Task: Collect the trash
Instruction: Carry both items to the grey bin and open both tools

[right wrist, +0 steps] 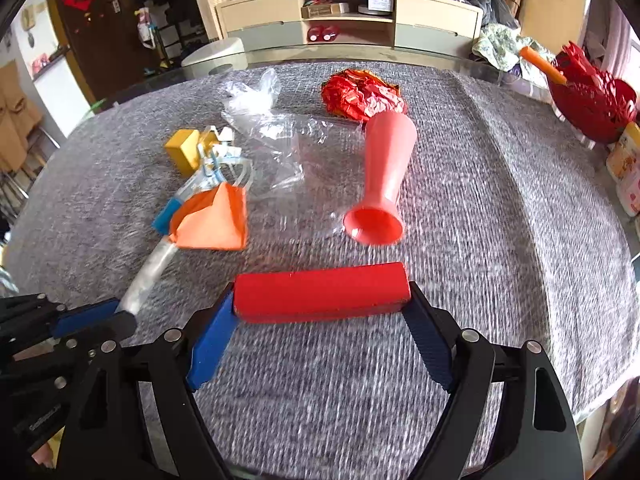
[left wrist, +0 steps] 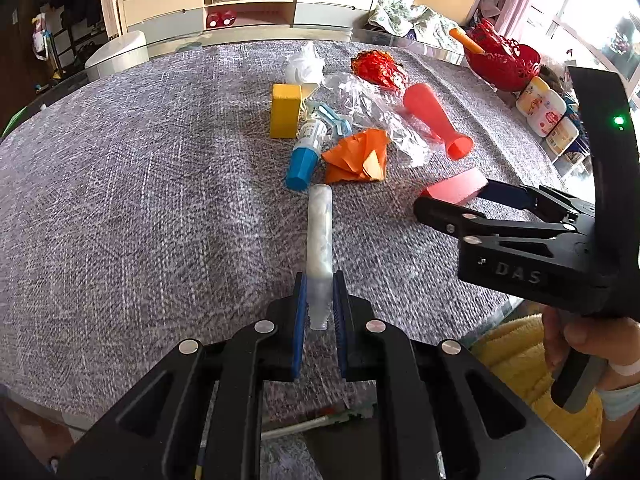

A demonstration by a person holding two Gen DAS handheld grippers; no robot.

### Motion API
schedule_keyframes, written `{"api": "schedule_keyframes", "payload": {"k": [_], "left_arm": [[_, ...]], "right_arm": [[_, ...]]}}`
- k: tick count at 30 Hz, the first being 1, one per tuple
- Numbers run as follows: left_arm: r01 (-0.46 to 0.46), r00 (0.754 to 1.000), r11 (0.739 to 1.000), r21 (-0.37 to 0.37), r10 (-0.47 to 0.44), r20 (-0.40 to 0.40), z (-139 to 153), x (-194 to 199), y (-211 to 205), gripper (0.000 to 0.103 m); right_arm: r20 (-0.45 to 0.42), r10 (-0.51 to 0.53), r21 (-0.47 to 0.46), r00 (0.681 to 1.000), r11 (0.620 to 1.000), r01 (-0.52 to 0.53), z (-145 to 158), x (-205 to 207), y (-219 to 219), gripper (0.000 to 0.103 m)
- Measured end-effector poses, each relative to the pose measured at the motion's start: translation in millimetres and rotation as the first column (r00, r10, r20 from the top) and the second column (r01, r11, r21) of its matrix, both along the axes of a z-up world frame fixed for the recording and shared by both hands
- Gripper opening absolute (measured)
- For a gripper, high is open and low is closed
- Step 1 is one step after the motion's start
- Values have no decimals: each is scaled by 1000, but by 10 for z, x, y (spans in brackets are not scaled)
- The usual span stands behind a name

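My left gripper (left wrist: 320, 292) is shut on the near end of a clear plastic tube (left wrist: 319, 232), which lies pointing away over the grey cloth. In the right wrist view that tube (right wrist: 148, 276) slants up from the left gripper (right wrist: 120, 314). My right gripper (right wrist: 322, 292) has a red block (right wrist: 322, 294) lying crosswise between its blue pads (right wrist: 212, 336), and each pad touches one end. The left wrist view shows the block (left wrist: 456, 188) at the right gripper's fingertips (left wrist: 432, 204). Orange crumpled paper (left wrist: 356, 156) lies beyond the tube.
Further back lie a blue-capped tube (left wrist: 304, 160), a yellow block (left wrist: 285, 110), a clear plastic bag (left wrist: 372, 108), a red vase on its side (right wrist: 384, 176) and crumpled red foil (right wrist: 360, 94). A red basket (right wrist: 592, 100) and jars (left wrist: 544, 108) stand by the table's right edge.
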State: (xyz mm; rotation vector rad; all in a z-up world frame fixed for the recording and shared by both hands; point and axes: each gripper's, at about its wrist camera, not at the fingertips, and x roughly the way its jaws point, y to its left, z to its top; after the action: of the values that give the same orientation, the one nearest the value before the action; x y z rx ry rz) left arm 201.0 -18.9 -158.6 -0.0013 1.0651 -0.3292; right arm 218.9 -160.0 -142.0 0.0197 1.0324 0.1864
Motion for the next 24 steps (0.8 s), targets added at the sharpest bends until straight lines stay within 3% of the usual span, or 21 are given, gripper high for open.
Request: {"api": "schedule_keyframes", "payload": {"k": [13,24], "left_arm": [[5,1000,1000,-18,-5,17,194,-751,-62,12],[10,998,999,-37,-12,-54,-34,-1437,-97,12]], "right_arm": [[-36,15,100,999,995,-11,195,-776,-142,82],[-95,60,105,994,993,-49,-6,-1352,-55,82]]}}
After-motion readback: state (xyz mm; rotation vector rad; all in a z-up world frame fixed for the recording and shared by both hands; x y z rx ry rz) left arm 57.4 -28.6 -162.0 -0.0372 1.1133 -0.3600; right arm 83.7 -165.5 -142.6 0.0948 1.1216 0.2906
